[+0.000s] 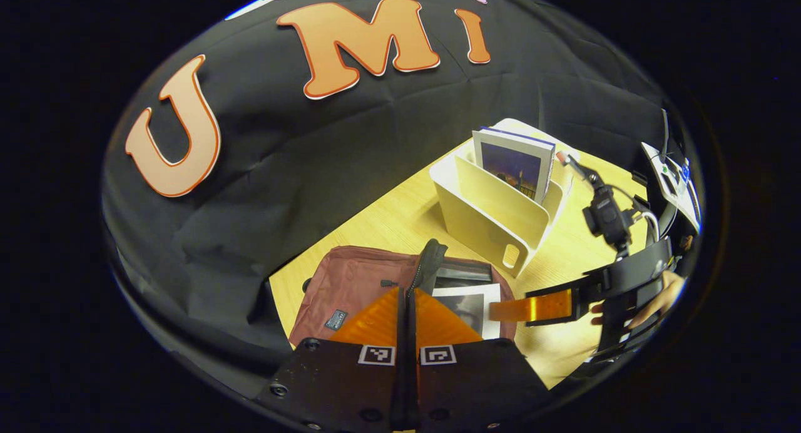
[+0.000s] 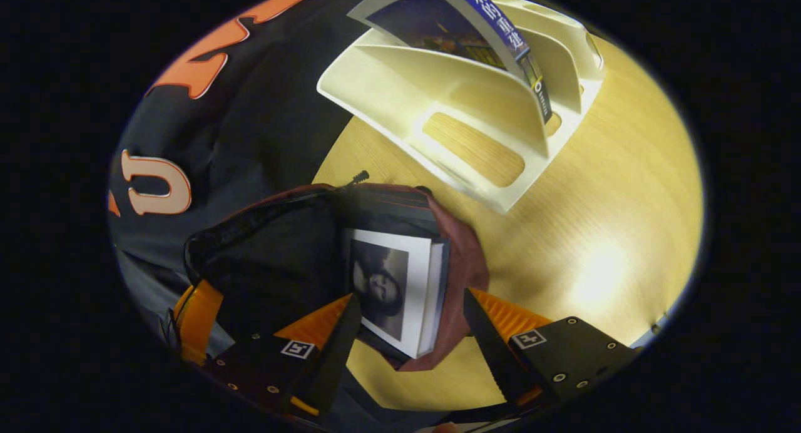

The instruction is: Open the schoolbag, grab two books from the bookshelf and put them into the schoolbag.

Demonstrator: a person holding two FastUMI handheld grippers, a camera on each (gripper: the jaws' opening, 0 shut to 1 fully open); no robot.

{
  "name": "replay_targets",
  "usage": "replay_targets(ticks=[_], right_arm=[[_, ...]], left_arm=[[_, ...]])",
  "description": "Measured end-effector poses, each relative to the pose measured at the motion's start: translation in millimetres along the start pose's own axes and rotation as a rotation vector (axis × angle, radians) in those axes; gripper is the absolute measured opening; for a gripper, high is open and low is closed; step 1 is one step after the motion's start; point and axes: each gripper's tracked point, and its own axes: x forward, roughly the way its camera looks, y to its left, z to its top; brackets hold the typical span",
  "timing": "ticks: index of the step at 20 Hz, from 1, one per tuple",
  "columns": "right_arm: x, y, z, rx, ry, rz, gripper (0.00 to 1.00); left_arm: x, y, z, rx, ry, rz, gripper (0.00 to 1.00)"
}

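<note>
The maroon schoolbag lies open on the wooden table. My left gripper is shut on the black zip edge of its opening and holds it up. A white book with a dark portrait sits partly inside the schoolbag. My right gripper is open, one finger on each side of that book; whether the fingers touch it is unclear. In the left gripper view the right gripper hovers just right of the bag. The cream bookshelf behind holds a blue-spined book, upright and leaning.
A hand holds the right gripper at the table's right side. Black cloth wall runs close behind the bag and bookshelf. Bare tabletop lies right of the bag.
</note>
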Motion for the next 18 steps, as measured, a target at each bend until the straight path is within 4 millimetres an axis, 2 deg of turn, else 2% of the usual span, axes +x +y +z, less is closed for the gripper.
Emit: replay_targets(ticks=[3, 7, 9, 11, 12, 15, 18], right_arm=[[-38.9, -18.3, 25.6, -0.111, -0.037, -0.045, 0.98], [-103.7, -44.8, 73.0, -0.349, -0.079, -0.180, 0.98], [-134.7, -44.4, 97.0, -0.465, -0.092, -0.228, 0.98], [-158.1, -32.0, 120.3, -0.534, -0.094, -0.239, 0.98], [-166.3, -25.6, 133.5, -0.568, -0.095, -0.248, 0.98], [-173.9, -11.0, 178.0, -0.673, -0.092, -0.298, 0.98], [-160.8, 6.3, 221.0, -0.721, -0.068, -0.344, 0.98]], left_arm=[[-1.4, -1.9, -5.5, -0.014, 0.002, -0.006, 0.01], [0.6, -3.4, -9.0, -0.030, 0.007, -0.015, 0.01], [0.9, -3.6, -10.0, -0.037, 0.008, -0.016, 0.01], [9.4, -6.0, -7.8, -0.046, 0.016, -0.022, 0.01], [10.3, -5.8, -8.9, -0.051, 0.019, -0.019, 0.01], [12.0, -5.0, -9.5, -0.056, 0.025, -0.015, 0.01], [11.5, -4.1, -8.5, -0.052, 0.027, -0.008, 0.01]])
